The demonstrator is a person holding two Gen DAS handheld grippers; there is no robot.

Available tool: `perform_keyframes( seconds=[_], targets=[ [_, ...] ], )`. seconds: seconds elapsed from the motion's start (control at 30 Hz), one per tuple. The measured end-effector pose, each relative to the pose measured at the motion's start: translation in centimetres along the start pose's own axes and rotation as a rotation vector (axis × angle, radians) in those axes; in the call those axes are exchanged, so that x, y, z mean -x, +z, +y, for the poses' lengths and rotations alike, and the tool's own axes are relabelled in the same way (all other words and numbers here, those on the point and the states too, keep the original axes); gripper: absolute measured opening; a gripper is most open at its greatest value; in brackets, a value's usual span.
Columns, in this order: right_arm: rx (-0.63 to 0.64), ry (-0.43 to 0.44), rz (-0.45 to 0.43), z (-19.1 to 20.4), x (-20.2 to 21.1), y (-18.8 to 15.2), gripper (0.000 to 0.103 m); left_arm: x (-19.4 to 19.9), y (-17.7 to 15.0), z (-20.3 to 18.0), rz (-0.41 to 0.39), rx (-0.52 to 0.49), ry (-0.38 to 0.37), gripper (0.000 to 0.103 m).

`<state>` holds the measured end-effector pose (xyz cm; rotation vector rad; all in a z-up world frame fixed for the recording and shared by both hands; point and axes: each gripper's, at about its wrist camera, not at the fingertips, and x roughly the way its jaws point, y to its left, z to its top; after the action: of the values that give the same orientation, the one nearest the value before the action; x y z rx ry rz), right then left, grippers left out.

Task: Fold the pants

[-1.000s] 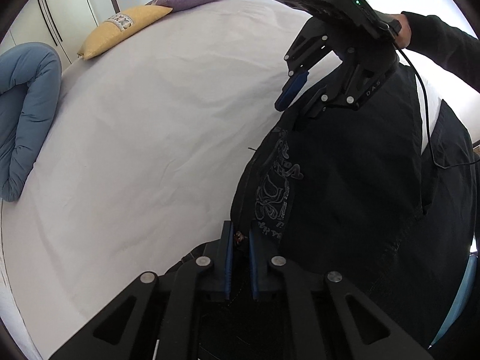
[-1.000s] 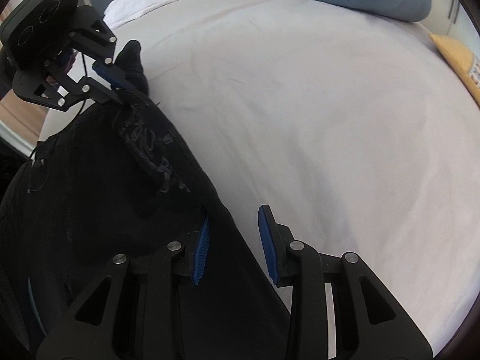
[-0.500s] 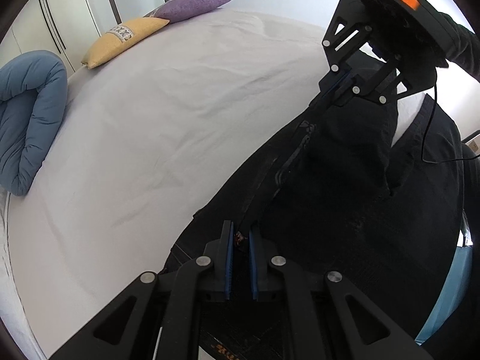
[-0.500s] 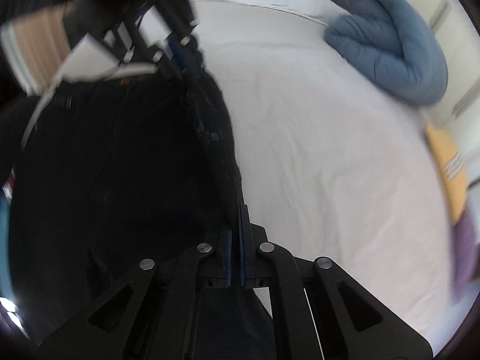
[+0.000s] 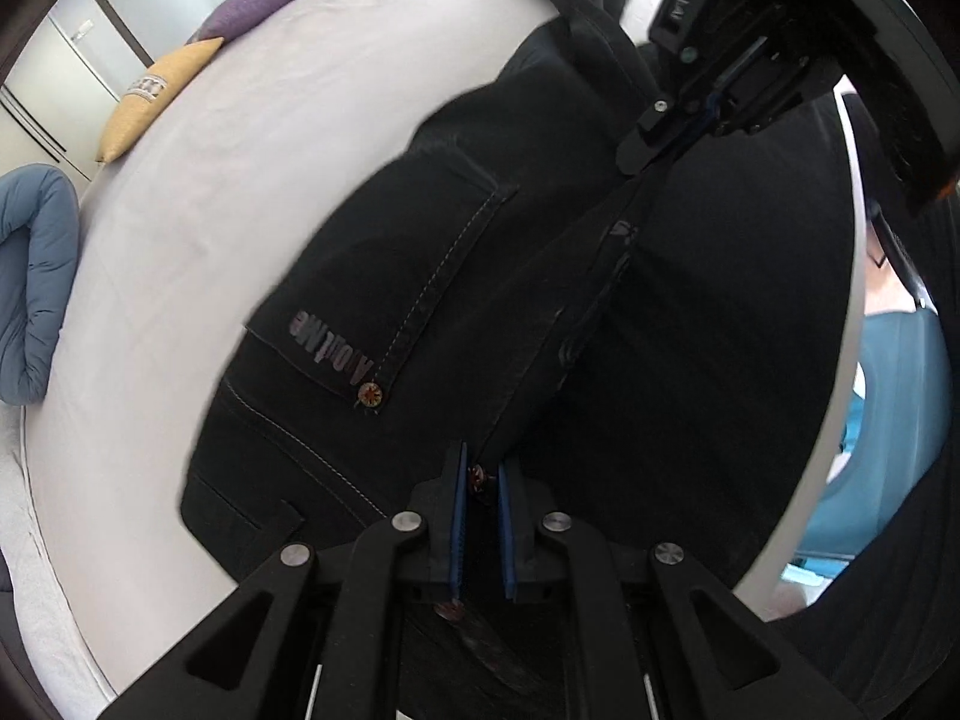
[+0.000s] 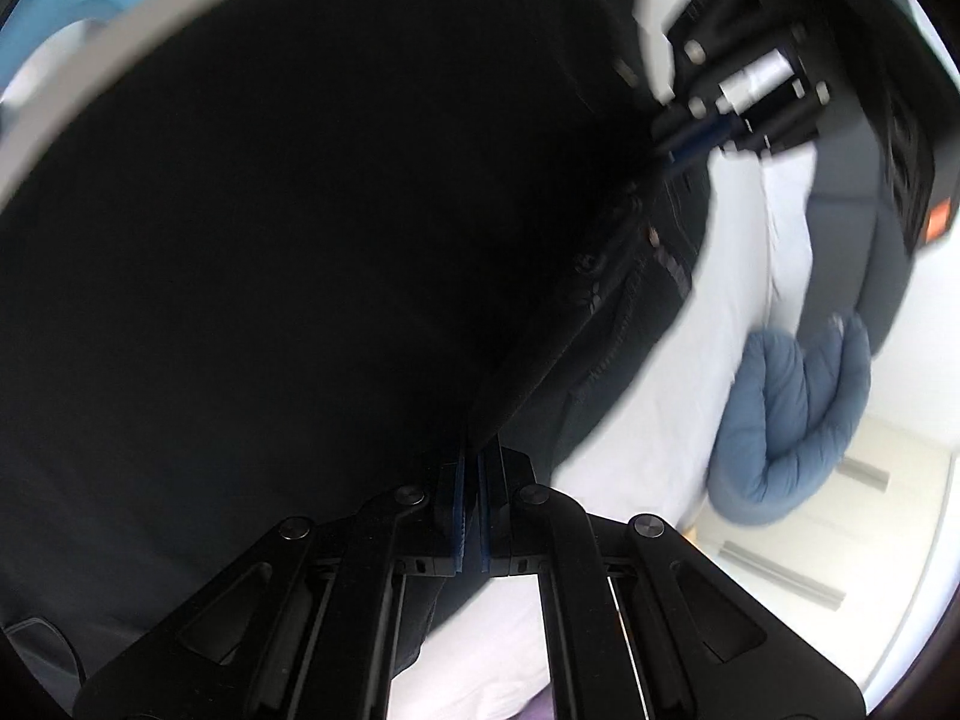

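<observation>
Black pants [image 5: 456, 276] held stretched above the white bed [image 5: 252, 138], waistband taut between both grippers, back pocket with lettering facing the left camera. Left gripper [image 5: 479, 483]: jaws nearly closed, pinching the waistband at a rivet. Right gripper [image 6: 472, 468], at 1 o'clock in the left view: jaws closed on the waistband edge. Blue duvet [image 5: 30, 288] at 9 o'clock; yellow pillow [image 5: 153, 90] and purple pillow [image 5: 258, 3] at 11 o'clock.
</observation>
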<state>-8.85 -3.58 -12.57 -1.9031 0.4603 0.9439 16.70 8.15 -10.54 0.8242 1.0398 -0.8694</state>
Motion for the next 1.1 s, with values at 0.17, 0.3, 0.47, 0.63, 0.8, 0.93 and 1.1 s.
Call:
perform_keyframes(
  seconds=[0.17, 0.3, 0.47, 0.63, 0.8, 0.93, 1.1],
  targets=[
    [0.016, 0.030, 0.003, 1.1, 1.1, 3.1, 0.002, 0.5, -1.6, -2.2, -0.001, -0.035, 0.012, 0.009],
    [0.001, 0.050, 0.000, 1.3, 1.8, 4.4, 0.002, 0.2, -2.7, -3.7, 0.022, -0.089, 0.028, 0.009],
    [-0.005, 0.061, 0.005, 2.8, 2.3, 5.1, 0.002, 0.4, -3.5, -4.3, 0.015, -0.106, 0.025, 0.009],
    [-0.045, 0.067, 0.017, 1.6, 1.2, 5.6, 0.002, 0.5, -3.5, -4.5, 0.019, -0.116, 0.027, 0.009],
    [-0.074, 0.078, 0.025, 0.5, -0.1, 6.2, 0.002, 0.1, -2.8, -4.2, 0.022, -0.105, 0.021, 0.009],
    [-0.085, 0.081, 0.038, 0.0, -1.2, 6.5, 0.002, 0.0, -2.5, -4.5, 0.025, -0.102, 0.022, 0.009],
    [-0.124, 0.085, 0.042, 0.1, -1.7, 6.7, 0.002, 0.1, -3.3, -3.9, 0.015, -0.080, 0.024, 0.009]
  ],
)
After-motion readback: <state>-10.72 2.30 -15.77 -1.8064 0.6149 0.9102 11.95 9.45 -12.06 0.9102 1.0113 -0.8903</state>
